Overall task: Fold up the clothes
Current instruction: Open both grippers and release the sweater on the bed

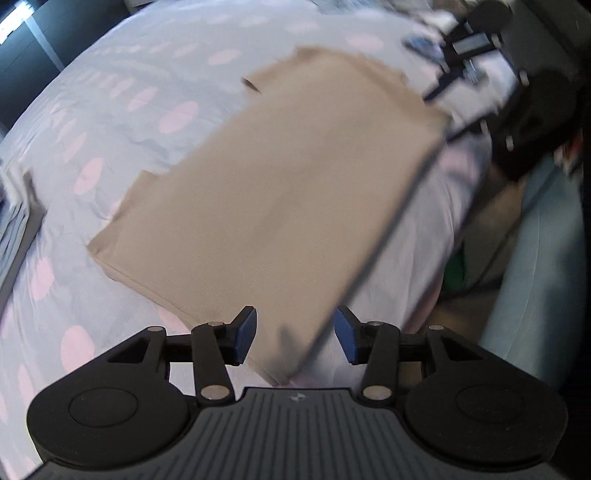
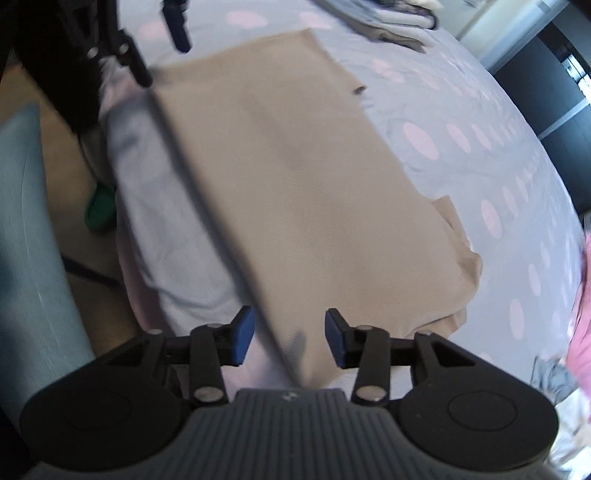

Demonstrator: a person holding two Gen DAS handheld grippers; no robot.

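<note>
A beige garment [image 1: 288, 192] lies folded into a long rectangle on the bed, near its edge. It also fills the middle of the right wrist view [image 2: 295, 192]. My left gripper [image 1: 295, 336] is open, its blue pads either side of the garment's near corner, gripping nothing. My right gripper [image 2: 290, 338] is open over the garment's opposite end corner, gripping nothing. The right gripper also shows at the far end in the left wrist view [image 1: 461, 62], and the left gripper shows at the top left of the right wrist view [image 2: 155, 40].
The bed sheet [image 1: 110, 110] is pale lilac with pink dots. Folded clothes [image 2: 384, 18] lie at the far side. A pink garment [image 2: 580, 332] lies at the right. A light blue cushion [image 2: 26, 221] and a green object [image 2: 99, 210] sit beside the bed.
</note>
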